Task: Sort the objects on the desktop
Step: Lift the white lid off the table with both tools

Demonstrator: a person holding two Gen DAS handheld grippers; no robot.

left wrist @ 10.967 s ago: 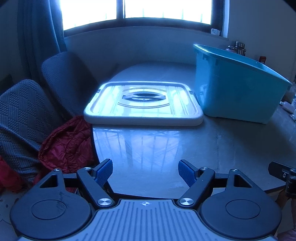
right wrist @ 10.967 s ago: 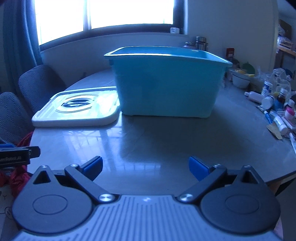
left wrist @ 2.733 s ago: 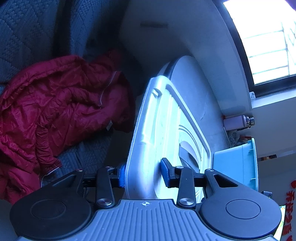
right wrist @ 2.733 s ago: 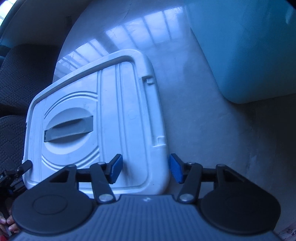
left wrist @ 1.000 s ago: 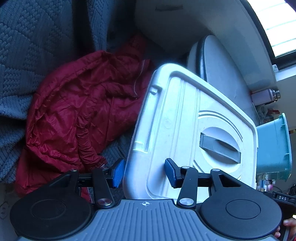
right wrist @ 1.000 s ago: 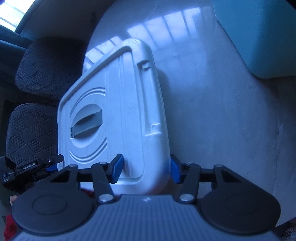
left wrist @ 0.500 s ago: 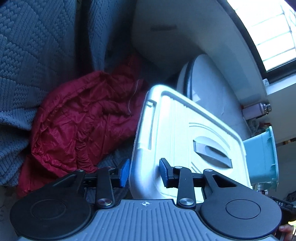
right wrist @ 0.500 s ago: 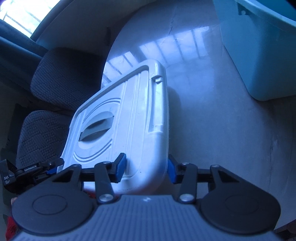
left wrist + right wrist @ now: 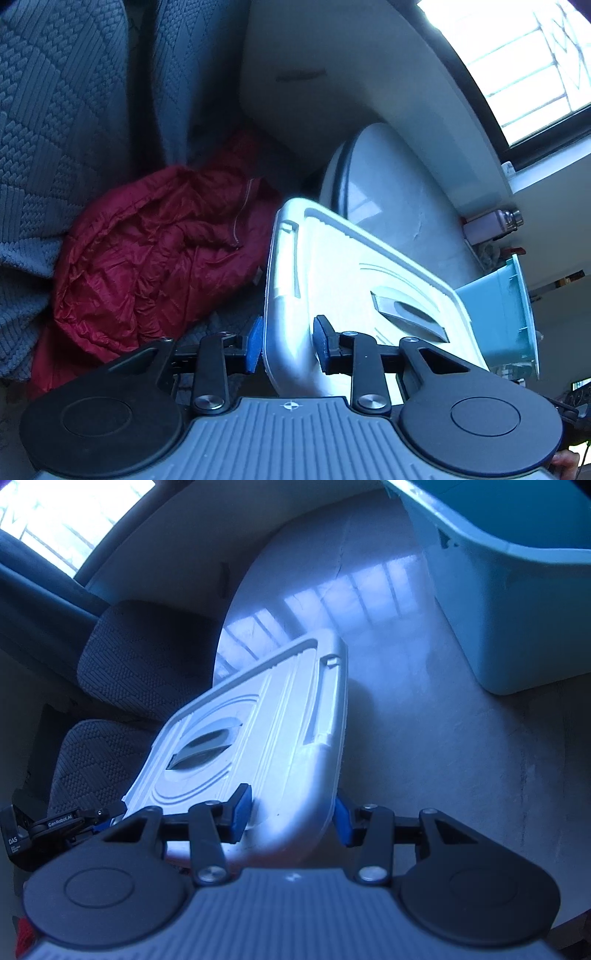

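Lid (image 9: 332, 280) lifted off table (image 9: 443, 738) | both hand-held grippers clamped on rim

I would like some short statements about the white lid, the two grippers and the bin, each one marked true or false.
1. Both grippers clamp edges of the white lid. True: left gripper, right gripper.
2. The lid lies flat on the table. False: it is lifted and tilted.
3. The lid's top side with its grey handle faces the cameras. True.
4. The lid already covers the blue bin. False: the bin stands open, apart from it.
5. A red jacket lies inside the bin. False: it lies on a chair.
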